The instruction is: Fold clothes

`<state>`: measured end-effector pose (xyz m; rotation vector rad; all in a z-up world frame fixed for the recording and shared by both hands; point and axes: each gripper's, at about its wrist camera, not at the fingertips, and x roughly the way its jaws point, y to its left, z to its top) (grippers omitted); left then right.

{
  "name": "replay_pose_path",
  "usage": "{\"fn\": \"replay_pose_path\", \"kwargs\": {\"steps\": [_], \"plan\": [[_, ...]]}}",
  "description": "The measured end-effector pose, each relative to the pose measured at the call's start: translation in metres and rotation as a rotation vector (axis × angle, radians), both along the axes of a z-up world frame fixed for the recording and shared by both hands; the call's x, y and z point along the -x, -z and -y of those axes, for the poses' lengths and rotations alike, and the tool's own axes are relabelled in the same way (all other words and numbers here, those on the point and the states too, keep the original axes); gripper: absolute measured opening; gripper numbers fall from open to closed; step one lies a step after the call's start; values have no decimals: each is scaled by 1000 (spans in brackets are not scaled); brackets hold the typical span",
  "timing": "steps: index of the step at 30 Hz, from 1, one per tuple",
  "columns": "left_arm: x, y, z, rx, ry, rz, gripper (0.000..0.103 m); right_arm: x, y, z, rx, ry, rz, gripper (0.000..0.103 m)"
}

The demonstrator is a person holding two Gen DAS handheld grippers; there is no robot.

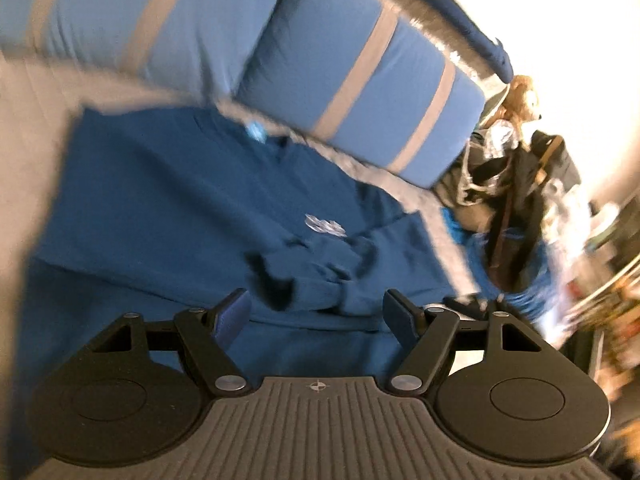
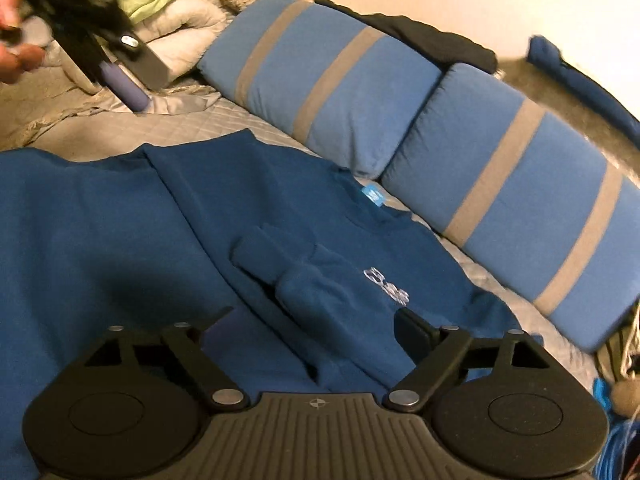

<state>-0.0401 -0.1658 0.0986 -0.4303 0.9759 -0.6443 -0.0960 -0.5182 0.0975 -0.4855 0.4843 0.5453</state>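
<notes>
The sweatshirt [image 2: 248, 216] is a deep teal blue, with a small white printed mark [image 2: 386, 284] on the chest and a light blue neck label [image 2: 372, 194]. Two cushions [image 2: 516, 196] are mid blue crossed by grey stripes. The bed cover [image 2: 120, 132] is pale grey, quilted in a diamond pattern. Crumpled bedding [image 2: 192, 12] is beige beside a yellow-green piece. Both grippers [image 1: 316, 312] are black with what seem dark blue pads, blurred here.

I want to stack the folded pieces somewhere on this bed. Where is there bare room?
The grey quilted bedcover is bare between the dark blue sweatshirt and the crumpled beige blankets, under the left gripper. A thin strip runs between sweatshirt and the blue grey-striped pillows. Beyond the pillows' right end it is cluttered with dark bags.
</notes>
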Motion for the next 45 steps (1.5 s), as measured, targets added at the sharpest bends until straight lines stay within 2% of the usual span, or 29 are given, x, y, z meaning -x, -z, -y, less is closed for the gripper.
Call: {"fn": "replay_pose_path", "kwargs": {"steps": [3, 5, 9, 13, 14, 17, 19, 21, 23, 26, 29, 30, 36, 45], "plan": [[-30, 32, 4, 137, -25, -163, 72, 7, -1, 11, -7, 23, 7, 89], [-46, 55, 6, 196, -62, -227, 72, 13, -3, 18, -10, 39, 18, 90], [-67, 92, 10, 247, -131, -323, 71, 18, -6, 32, -38, 75, 39, 90], [-77, 118, 15, 260, -173, -393, 69, 20, -12, 47, -83, 121, 61, 91], [-78, 123, 16, 264, -179, -403, 64, 20, -13, 50, -92, 134, 65, 91], [-79, 129, 18, 287, -188, -405, 59, 18, -17, 62, -119, 176, 72, 91], [-79, 131, 16, 316, -196, -410, 51, 16, -18, 69, -132, 201, 70, 91], [-78, 135, 15, 353, -195, -429, 36, 14, -18, 75, -139, 226, 69, 91], [-77, 142, 17, 375, -194, -457, 31, 14, -19, 80, -139, 249, 78, 91], [-76, 145, 19, 376, -205, -461, 25, 16, -22, 84, -148, 264, 84, 92], [-76, 144, 18, 401, -224, -457, 9, 19, -22, 85, -149, 266, 97, 92], [-74, 141, 18, 407, -228, -444, 8, 21, -22, 86, -148, 267, 107, 93], [-70, 107, 14, 451, -188, -344, 7, 17, -12, 98, -130, 338, 140, 98], [-61, 49, 0, 475, -134, -218, 6, -13, 25, 121, -85, 490, 62, 99]]}}
